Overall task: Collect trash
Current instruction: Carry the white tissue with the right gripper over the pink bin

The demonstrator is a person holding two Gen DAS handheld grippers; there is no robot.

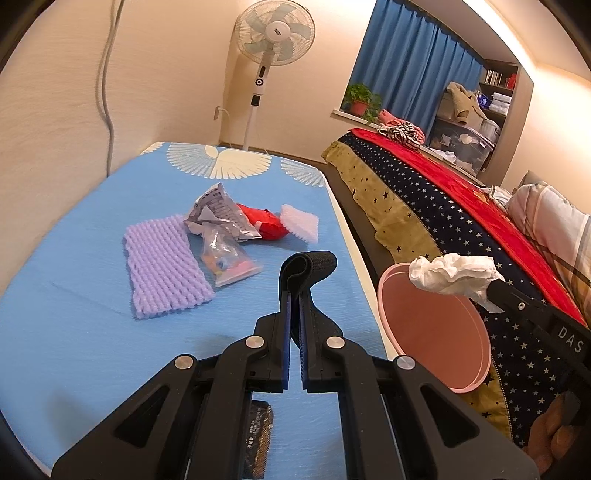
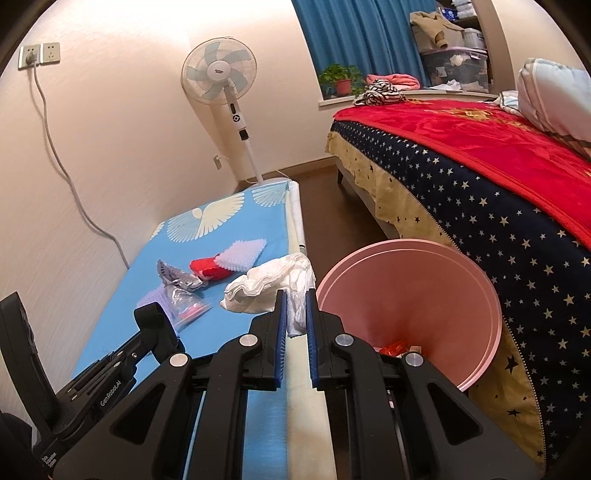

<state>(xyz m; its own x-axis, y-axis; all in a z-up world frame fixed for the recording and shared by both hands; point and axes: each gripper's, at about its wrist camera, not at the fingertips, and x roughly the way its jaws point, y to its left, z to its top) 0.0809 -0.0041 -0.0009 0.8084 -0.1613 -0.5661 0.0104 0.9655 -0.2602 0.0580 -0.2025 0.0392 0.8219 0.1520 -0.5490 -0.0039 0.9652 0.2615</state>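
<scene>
STEP: crumpled white tissue [image 2: 271, 286] is carried to pink bin [image 2: 476, 295] | RIGHT: right gripper [image 2: 295, 317] is clamped on the tissue, beside the bin rim | LEFT: left gripper [image 1: 294, 314] is pinched on a black strap [image 1: 308, 264] | NEXT: tissue is judged to need shifting over the bin mouth before release | REMAINING: wrappers [image 1: 218, 218] are left on the blue table [image 1: 74, 332]

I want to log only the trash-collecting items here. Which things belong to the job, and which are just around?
Job: crumpled tissue in right gripper; black strap in left gripper; pink bin; purple foam net; silver wrapper; clear bag.

Around: fan; potted plant; bed.
</scene>
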